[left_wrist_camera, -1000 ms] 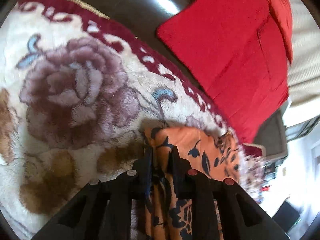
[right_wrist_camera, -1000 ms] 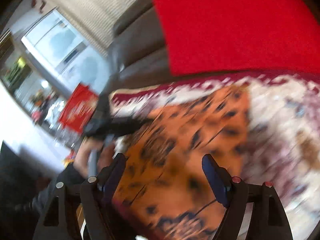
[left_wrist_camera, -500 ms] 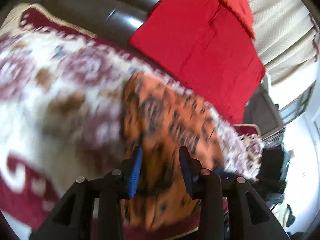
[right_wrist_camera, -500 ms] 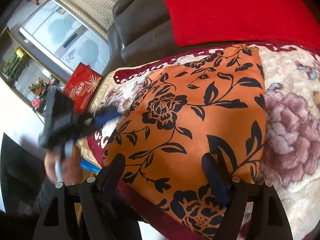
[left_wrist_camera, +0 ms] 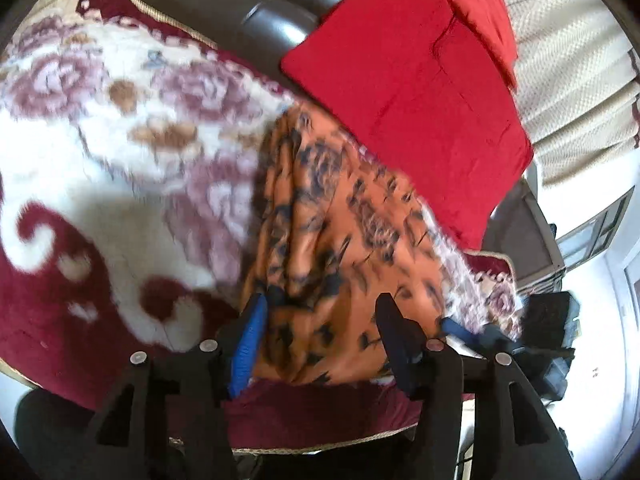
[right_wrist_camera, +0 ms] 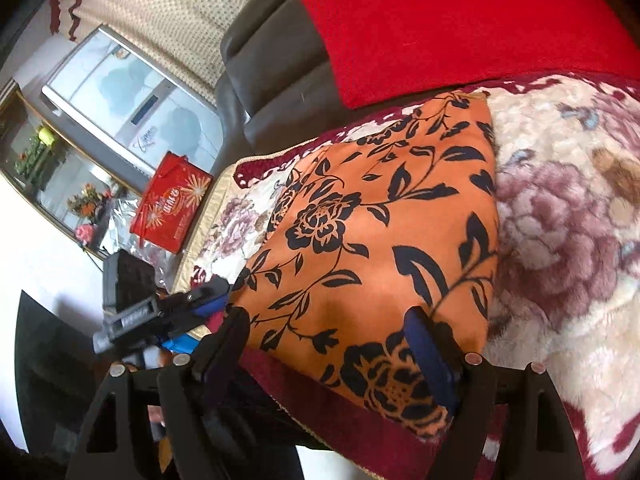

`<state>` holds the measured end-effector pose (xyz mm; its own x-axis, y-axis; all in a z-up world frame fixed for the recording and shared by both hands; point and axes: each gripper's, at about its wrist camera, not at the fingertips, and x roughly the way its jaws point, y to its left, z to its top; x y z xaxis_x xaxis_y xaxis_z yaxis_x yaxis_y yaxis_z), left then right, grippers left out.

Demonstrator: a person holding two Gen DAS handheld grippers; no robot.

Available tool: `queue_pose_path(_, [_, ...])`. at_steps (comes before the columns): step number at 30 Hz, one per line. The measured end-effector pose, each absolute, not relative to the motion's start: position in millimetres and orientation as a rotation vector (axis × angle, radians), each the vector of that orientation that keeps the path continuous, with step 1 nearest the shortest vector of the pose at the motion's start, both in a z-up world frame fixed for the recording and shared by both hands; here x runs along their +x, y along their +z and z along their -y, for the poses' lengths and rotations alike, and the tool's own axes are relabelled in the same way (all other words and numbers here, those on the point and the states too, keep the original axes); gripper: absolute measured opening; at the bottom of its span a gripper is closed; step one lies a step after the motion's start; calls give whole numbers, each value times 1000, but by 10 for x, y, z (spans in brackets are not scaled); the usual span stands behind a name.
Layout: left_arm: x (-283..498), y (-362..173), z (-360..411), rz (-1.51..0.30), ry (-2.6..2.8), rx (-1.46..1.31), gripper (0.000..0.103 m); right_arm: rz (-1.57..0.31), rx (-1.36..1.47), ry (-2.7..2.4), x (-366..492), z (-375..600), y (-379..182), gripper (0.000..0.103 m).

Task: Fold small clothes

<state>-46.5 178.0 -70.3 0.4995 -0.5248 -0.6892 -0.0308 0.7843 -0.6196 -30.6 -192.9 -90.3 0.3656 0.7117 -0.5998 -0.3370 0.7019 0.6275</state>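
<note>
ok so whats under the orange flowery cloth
The orange cloth lies on a plush floral blanket whose maroon border shows at its near edge. The blanket covers a dark sofa. Whatever lies directly beneath the cloth is hidden.

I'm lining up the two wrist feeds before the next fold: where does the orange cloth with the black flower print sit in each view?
Left wrist: orange black-flowered cloth fills lower centre, blurred, reaching down between the open left gripper fingers.
Right wrist: the cloth lies flat at centre, its near edge between the open right gripper fingers.
Shared landmark: red cushion just beyond the cloth.
</note>
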Motion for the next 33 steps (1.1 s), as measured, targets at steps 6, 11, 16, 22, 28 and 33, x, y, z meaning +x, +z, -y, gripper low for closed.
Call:
queue_pose_path(6, [-520,-842,-1870,-1042,-265,-641,22,-931,511,617,-398,2433,-857,85])
queue_pose_path(11, [-583,-476,-1729,-1001,-241,-528,24,-984,647,553,-213,2769,-1072,86])
queue_pose_path(16, [-581,-23,-1470,-857,-165,-339,81,-1033,657,564,-88,2691,-1184,86])
queue_pose_path(22, [-246,-2,-1186,-860,-66,-183,81,-1099,623,572,98,2424,-1289,86])
queue_pose_path(28, [-153,-253,-1116,-922,-28,-154,81,-1139,416,541,63,2094,-1325,51])
queue_pose_path(33, [-120,-337,-1123,-945,-22,-155,80,-1116,279,496,15,1923,-1233,48])
